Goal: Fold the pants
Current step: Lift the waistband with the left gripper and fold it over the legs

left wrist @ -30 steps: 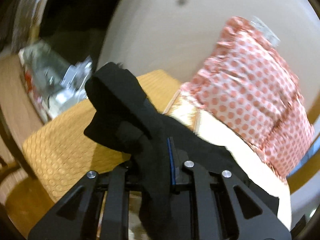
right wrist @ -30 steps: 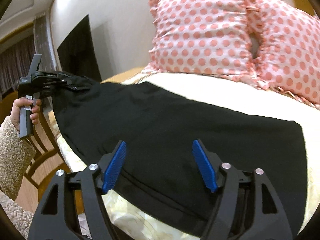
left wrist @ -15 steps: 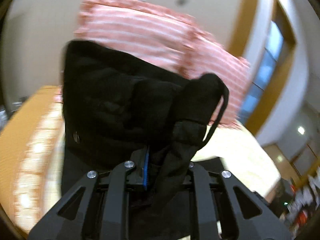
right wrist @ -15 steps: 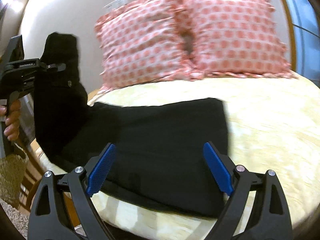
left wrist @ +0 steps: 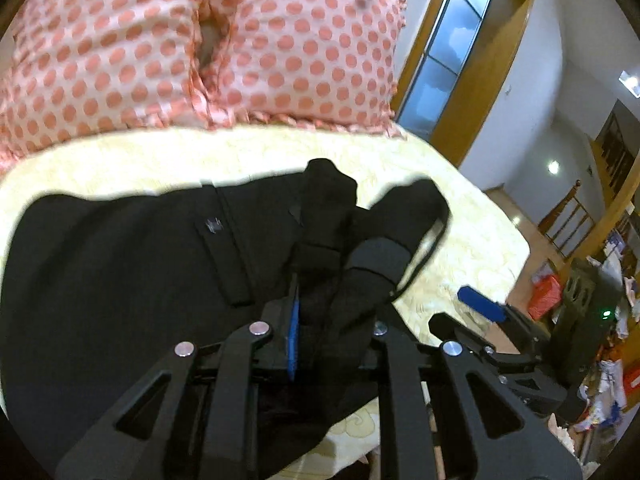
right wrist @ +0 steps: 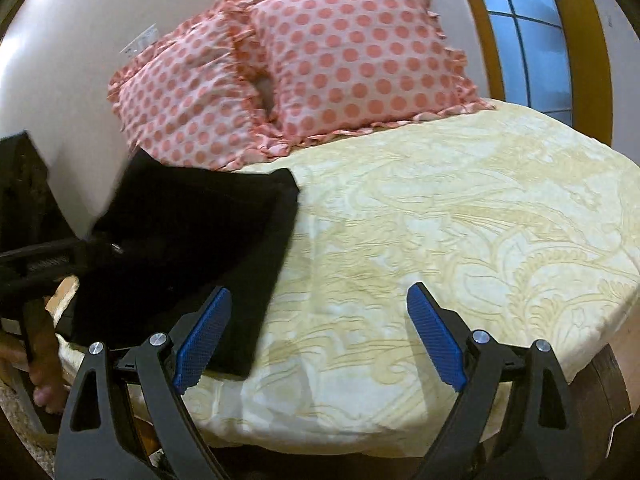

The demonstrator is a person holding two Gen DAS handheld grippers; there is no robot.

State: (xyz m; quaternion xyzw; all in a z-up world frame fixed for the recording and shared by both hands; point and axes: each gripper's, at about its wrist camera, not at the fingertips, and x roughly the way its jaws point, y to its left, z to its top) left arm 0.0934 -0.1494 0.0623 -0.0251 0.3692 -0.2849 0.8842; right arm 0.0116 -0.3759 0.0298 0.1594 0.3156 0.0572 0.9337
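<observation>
The black pants (left wrist: 120, 272) lie on the yellow patterned bedspread (left wrist: 160, 156). My left gripper (left wrist: 324, 312) is shut on their bunched end, where a drawstring loop hangs out to the right. In the right wrist view the pants (right wrist: 192, 232) lie doubled over at the bed's left side, and the left gripper (right wrist: 40, 256) holds them from the left edge. My right gripper (right wrist: 318, 292) is open wide and holds nothing. Its left pad (right wrist: 204, 336) is over the pants' near corner, and the other pad is over bare bedspread (right wrist: 440, 220). A blue pad (left wrist: 480, 307) of it shows in the left wrist view.
Two pink dotted pillows (right wrist: 352, 52) lean against the wall at the head of the bed. A wood-framed window (right wrist: 528, 40) is at the right. A person's hand (right wrist: 44, 380) grips the left tool's handle. Clutter (left wrist: 608, 320) fills the floor beyond the bed's right side.
My left gripper swung the pants' end from the bed's left side across over the spread cloth. My right gripper opened wider and slid right, mostly off the pants.
</observation>
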